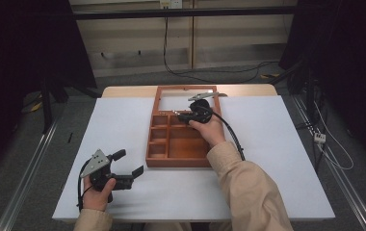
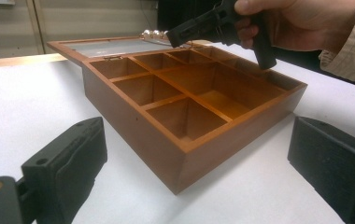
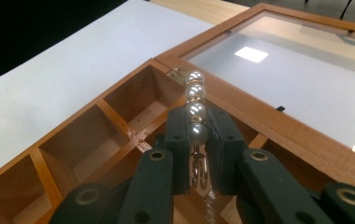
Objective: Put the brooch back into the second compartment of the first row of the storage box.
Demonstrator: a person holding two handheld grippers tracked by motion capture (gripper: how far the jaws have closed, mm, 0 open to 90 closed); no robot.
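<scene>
Pearls (image 3: 195,109) on a short strand sit pinched in the right tongs (image 3: 197,140) above the open wooden box (image 1: 158,132), probably bound for a compartment, while the left tongs (image 1: 125,163) wait wide open, empty, over the tabletop (image 1: 277,159).

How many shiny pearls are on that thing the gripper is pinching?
4 pearls show on the pearl clip, in a row: one between the right gripper's jaws, three beyond the tips. More may be hidden lower down.
</scene>
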